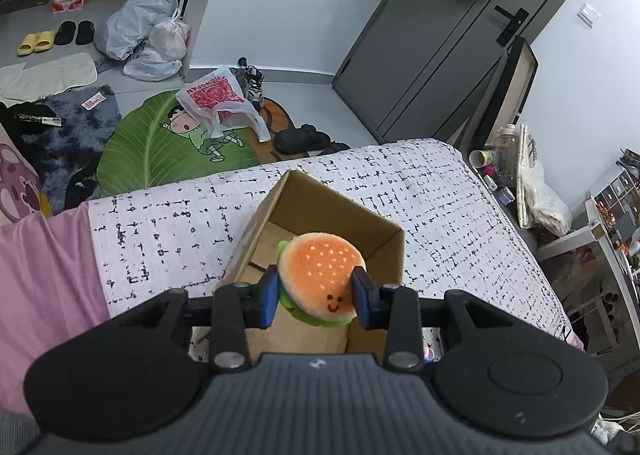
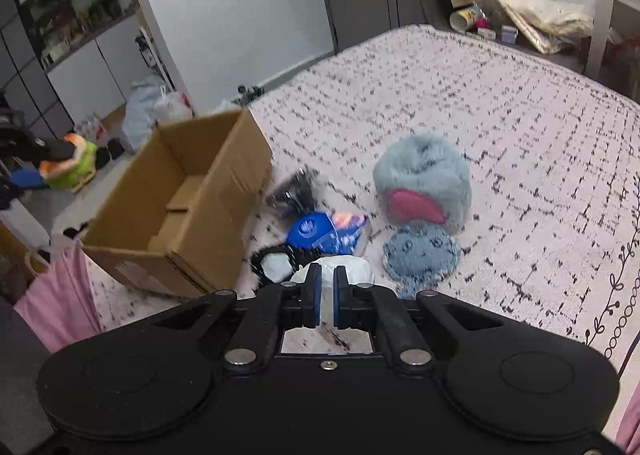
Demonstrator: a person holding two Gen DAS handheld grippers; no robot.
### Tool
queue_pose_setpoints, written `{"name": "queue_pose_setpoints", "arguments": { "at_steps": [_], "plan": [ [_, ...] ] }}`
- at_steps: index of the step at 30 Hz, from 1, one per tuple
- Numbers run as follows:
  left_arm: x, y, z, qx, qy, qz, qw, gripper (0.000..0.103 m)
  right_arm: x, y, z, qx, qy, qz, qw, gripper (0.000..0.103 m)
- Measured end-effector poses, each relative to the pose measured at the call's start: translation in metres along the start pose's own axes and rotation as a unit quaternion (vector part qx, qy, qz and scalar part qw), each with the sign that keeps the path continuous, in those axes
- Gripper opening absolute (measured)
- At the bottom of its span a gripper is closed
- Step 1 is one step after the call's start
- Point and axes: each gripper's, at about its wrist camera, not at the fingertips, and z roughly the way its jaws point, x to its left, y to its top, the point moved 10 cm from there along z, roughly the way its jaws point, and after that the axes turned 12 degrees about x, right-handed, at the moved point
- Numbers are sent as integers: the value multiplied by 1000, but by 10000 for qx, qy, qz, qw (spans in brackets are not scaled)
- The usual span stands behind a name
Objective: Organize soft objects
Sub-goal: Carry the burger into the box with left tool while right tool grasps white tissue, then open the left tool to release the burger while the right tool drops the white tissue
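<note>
**Burger plush held over the open box; right gripper pinches a white soft thing**

The burger plush (image 1: 320,279) is round and fuzzy, with an orange bun dotted with pale seeds, a stitched smiling face and a green felt frill below. The left gripper (image 1: 318,297) has it clamped by the sides between its blue pads, jaws part-way apart, above the near end of the box (image 1: 384,251). The box is plain brown cardboard, open-topped, with loose flaps lying flat on its floor; nothing else shows inside. It stands on the bed (image 1: 168,223), whose cover is a white woven fabric with broken black dashes, over a pink sheet (image 1: 44,279).

In the right wrist view the right gripper (image 2: 327,287) has its jaws nearly together, nipping a white, smooth-looking soft item (image 2: 356,269); most of it is hidden behind the fingers and its shape cannot be made out. Just beyond lie a blue packet (image 2: 320,233), a dark frilly piece (image 2: 294,191) blurred by motion, and a black-edged white piece (image 2: 274,267). To the right sit a shaggy grey-blue plush (image 2: 424,179) with a pink patch, and a flat blue knitted round (image 2: 420,255) touching it in front. The burger shows again at the far left, beyond the box, small and blurred.

Both grippers point slantwise downward.
</note>
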Motion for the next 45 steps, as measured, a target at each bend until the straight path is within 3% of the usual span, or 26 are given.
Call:
{"name": "queue_pose_setpoints", "arguments": {
  "at_steps": [9,13,15,20,27,31,34,36,38,41,45],
  "plan": [
    [10,-4,30,211,57,31,9998,37,21,18,-29,-590,216,-16,9980,5],
    [21,-8,45,348,299,-3,9989,40,30,25,-31,-705,296,-42,9971,5],
    [27,-8,50,365,452,-80,9983,44,34,30,-30,-733,357,-37,9967,5],
    [30,-4,53,295,406,-119,9987,59,52,43,-23,-773,493,-116,9957,5],
    [39,-5,63,479,351,-200,9980,60,80,52,-10,-692,670,-319,9948,5],
    [42,-5,66,502,378,-208,9978,60,97,55,-3,-681,1043,-297,9918,6],
    [43,-4,68,472,421,-170,9978,60,104,55,9,-386,1306,-142,9906,13],
    [43,-3,67,424,454,-135,9980,60,100,52,11,-350,1214,-147,9919,22],
    [41,-4,65,394,480,-87,9980,60,90,52,8,-361,1052,-38,9938,37],
    [32,-5,62,324,534,182,9979,60,73,53,0,-347,995,290,9940,46],
    [20,-6,56,261,613,444,9968,70,57,52,-11,-350,836,407,9950,56]
  ]
}}
